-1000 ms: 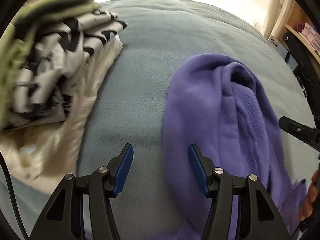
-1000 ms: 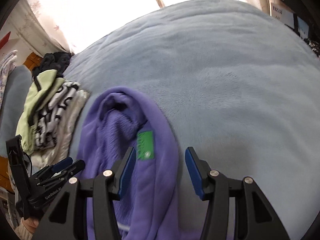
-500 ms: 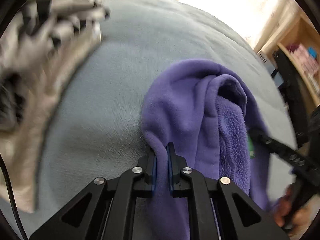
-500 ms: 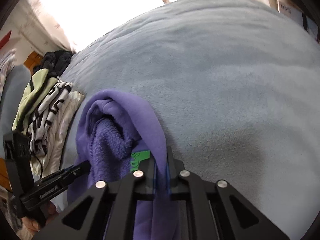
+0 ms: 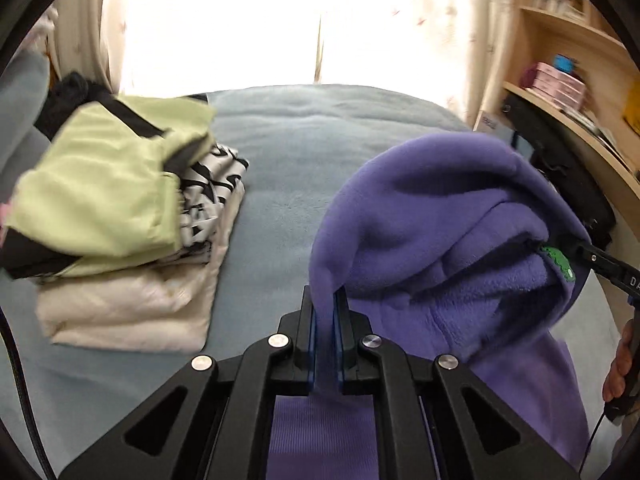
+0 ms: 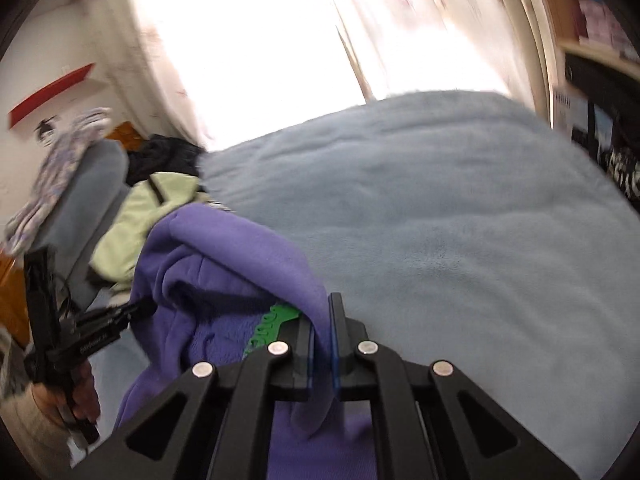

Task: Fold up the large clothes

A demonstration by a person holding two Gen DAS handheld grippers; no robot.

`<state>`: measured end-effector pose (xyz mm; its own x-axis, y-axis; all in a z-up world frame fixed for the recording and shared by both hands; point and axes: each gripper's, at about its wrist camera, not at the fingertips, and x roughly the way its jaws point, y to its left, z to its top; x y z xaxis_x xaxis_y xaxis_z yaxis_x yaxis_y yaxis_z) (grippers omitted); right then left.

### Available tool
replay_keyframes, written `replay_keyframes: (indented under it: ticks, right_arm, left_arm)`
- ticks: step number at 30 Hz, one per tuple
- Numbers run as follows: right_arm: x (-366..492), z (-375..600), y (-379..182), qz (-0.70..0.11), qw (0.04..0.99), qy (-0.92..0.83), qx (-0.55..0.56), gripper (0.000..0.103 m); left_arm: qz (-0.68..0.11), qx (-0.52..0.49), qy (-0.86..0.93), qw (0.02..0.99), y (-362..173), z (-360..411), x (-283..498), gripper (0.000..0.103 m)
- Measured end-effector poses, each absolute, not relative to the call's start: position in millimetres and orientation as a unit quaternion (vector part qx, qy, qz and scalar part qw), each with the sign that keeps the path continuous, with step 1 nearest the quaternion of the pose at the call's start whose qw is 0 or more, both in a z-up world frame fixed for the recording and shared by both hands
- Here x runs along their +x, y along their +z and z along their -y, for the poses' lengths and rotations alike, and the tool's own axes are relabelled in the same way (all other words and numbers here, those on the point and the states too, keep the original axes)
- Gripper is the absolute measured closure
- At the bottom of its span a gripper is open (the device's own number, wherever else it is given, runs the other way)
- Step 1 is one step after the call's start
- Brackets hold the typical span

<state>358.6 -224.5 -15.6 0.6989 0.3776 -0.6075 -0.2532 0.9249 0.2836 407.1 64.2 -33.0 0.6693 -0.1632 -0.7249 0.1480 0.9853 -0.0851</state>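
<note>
blue bed (image 5: 288, 184): claws pinch purple garment (image 5: 424, 216) edges.

I can read almost nothing here. The right gripper (image 5: 616, 276) shows only the letters "DA" on its black arm. The green label (image 5: 558, 261) inside the purple garment (image 5: 440, 216) is too blurred.

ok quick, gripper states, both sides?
Left gripper: closed, pinching an edge of the purple fleece garment.
Right gripper: closed, pinching the same garment's edge beside its green label.

Black left gripper (image 5: 324, 304), blue pads (image 5: 312, 332), silver screws, black cable
</note>
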Motion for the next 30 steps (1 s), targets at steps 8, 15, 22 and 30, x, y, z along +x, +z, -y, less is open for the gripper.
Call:
replay_keyframes:
  ticks: [8,15,22,30]
  right_arm:
    - [226,235,-42,-0.358,0.921,0.153,0.033,0.088]
    - [153,253,-108,-0.450,0.886,0.110,0.030,0.087]
    - [108,261,-109,-0.462,0.875,0.113,0.094,0.079]
    - [91,240,-104,-0.460,0.856,0.164,0.166,0.051]
  left_arm:
    - [-0.435,0.006,-0.109,0.894,-60,-80,262,0.096]
    - [-0.499,-0.026,-0.112,0.859,-108,-98,168,0.095]
    - [-0.497,-0.081,-0.128,0.854,-101,-114,133,0.077]
    - [-0.484,-0.152,-0.168,0.845,-92,-124,148,0.056]
